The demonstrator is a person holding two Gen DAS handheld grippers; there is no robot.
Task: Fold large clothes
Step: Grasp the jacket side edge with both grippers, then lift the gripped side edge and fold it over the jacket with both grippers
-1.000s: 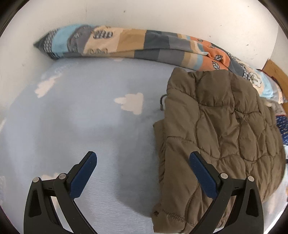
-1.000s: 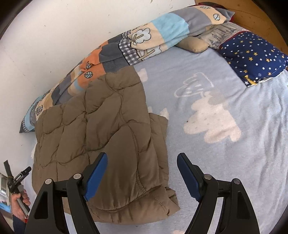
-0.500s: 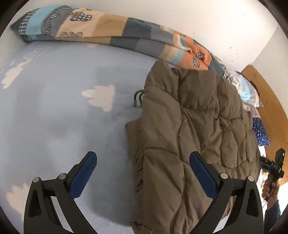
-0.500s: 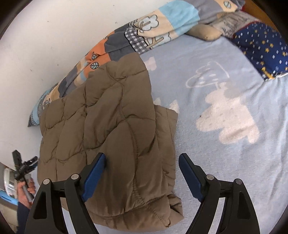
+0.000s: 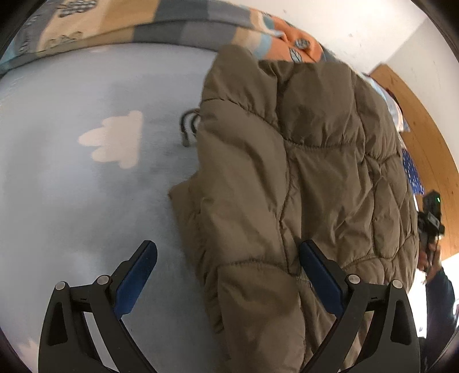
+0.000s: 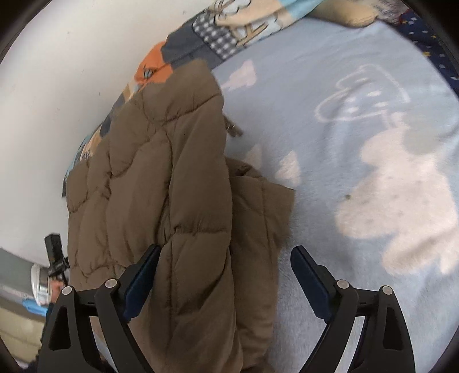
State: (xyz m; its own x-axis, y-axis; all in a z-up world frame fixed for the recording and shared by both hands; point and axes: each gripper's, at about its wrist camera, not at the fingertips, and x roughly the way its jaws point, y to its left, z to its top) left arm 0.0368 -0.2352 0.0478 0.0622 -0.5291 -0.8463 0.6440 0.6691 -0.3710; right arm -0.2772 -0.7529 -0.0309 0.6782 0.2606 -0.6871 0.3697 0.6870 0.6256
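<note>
On the cloud-print bed sheet [image 5: 71, 200], both grippers pitch steeply down, nearer than a second ago, left gripper [image 5: 228, 271] spread and right gripper [image 6: 225, 275] opening, each straddling the folded brown quilted jacket's [image 5: 301, 172] near edge.

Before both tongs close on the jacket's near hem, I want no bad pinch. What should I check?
1. Left tongs open: ok.
2. Right tongs opening, brown quilted puffer jacket edge between the pads: ok.
3. Jacket lies flat on the light blue cloud-print blanket: ok.
4. Grey drawcord sticks out loose: not ok.
5. Patchwork duvet clear of the hem: ok.
6. Pads touching fabric: cannot tell.
</note>
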